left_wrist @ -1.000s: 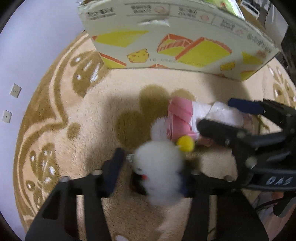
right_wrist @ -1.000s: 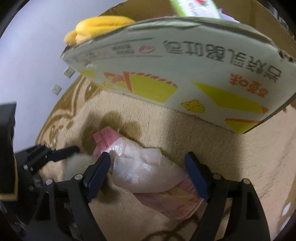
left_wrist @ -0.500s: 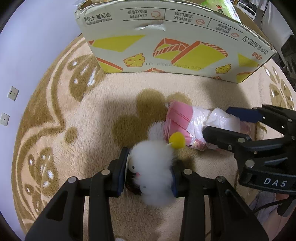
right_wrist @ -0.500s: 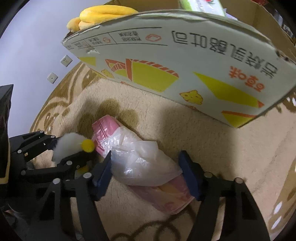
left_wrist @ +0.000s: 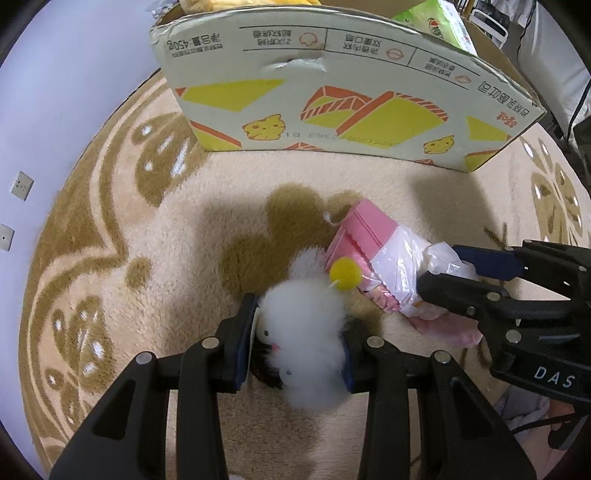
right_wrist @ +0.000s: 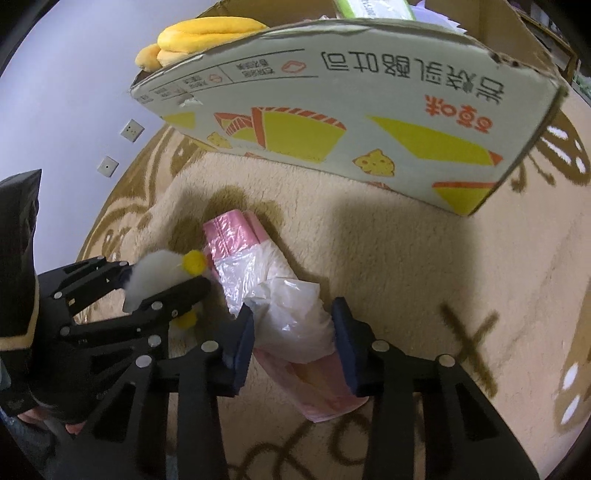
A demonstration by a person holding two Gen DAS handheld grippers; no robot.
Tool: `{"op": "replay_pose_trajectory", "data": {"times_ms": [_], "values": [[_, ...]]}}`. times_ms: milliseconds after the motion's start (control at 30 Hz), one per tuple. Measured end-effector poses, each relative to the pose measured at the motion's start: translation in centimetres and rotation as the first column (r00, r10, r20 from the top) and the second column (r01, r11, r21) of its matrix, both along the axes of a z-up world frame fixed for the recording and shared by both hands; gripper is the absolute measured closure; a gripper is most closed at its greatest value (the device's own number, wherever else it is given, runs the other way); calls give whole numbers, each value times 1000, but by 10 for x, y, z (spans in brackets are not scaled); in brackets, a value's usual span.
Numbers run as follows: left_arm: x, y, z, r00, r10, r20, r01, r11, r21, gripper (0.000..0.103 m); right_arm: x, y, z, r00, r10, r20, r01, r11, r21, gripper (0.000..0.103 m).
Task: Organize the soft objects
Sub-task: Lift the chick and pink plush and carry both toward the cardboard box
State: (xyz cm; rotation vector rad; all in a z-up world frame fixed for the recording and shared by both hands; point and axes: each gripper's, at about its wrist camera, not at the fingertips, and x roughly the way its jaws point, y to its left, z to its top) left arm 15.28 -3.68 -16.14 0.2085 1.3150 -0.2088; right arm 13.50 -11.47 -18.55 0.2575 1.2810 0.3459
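Nearest the left wrist camera, the left gripper (left_wrist: 301, 341) pinched a fluffy white toy (left_wrist: 306, 325), its blue pads pressed into the fur on both sides. A yellow pompom (left_wrist: 345, 272) stuck out of the toy's far end, just beside a pink packet (left_wrist: 364, 230).

The right gripper (right_wrist: 293, 339) had just been closing its jaws, and its pads squeezed the crumpled clear plastic bag (right_wrist: 284, 306) wrapped around the packet's near half. Seen from the right wrist, the packet (right_wrist: 236, 232) lay slantwise on the rug (right_wrist: 424, 266), its bare pink end pointing toward the box and its wrapped end between the pads. The toy (right_wrist: 155, 273) showed at that view's left, held in the left gripper (right_wrist: 162, 280), and a dark sleeve (right_wrist: 16, 258) stood at the left edge.

Both things sat near the middle of the beige rug (left_wrist: 177, 258) with brown patterns.

Farther off, at the rug's far side, stood an open cardboard box (left_wrist: 332, 103) printed with yellow and orange shapes. A yellow plush (right_wrist: 199, 37) and a green pack (left_wrist: 439, 26) rose above its rim. Two wall sockets (right_wrist: 131, 130) showed on the pale wall beyond.
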Motion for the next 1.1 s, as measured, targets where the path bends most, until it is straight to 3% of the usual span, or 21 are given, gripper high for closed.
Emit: {"op": "replay_pose_trajectory", "data": {"times_ms": [333, 400, 500, 967, 1067, 1100], "values": [[0, 9, 9, 999, 40, 33, -41, 999, 16, 67, 1, 6, 3, 997, 41, 59, -39, 999, -32, 53], [2, 13, 10, 998, 47, 39, -48, 999, 13, 67, 0, 8, 5, 996, 62, 70, -60, 997, -39, 39], [0, 13, 12, 998, 50, 44, -51, 999, 13, 67, 0, 9, 8, 993, 81, 82, -77, 996, -45, 28], [-11, 9, 19, 997, 47, 60, -48, 999, 17, 67, 2, 24, -10, 988, 147, 44, -138, 978, -157, 28], [-12, 6, 23, 996, 47, 70, -48, 999, 21, 67, -1, 28, -6, 986, 130, 103, -108, 975, -193, 45], [-12, 5, 25, 996, 46, 80, -48, 999, 25, 67, -1, 29, -4, 985, 122, 125, -96, 975, -202, 46]]}}
